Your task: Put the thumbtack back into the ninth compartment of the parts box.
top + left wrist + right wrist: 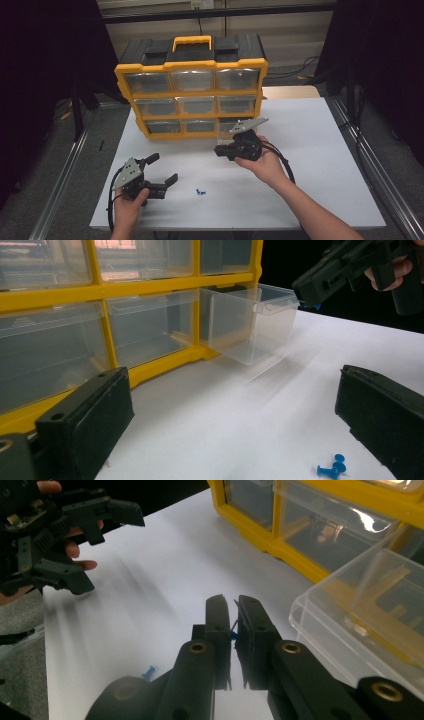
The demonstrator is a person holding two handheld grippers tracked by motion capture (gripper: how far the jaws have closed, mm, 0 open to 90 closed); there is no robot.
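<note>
High view: yellow drawer organizer [192, 95] stands at the table's [320, 150] far side. Right gripper [220, 150] sits just in front of its bottom-right drawer, prob. to drop a pin in. Left gripper [165, 170] waits nearer the person, jaws spread wide w/ nothing between. Loose blue pushpins [200, 192] lie right of it.

Left gripper view: clear drawer [252, 322] is pulled out of the organizer [150, 287], ready to receive; right gripper [312, 287] hovers at its rim. Pushpins [332, 467] lie between the open pads.

Right gripper view: jaws nearly closed, pinching a blue pushpin [233, 634] beside the open drawer [360, 625]. One more pin [148, 672] is on the table.
</note>
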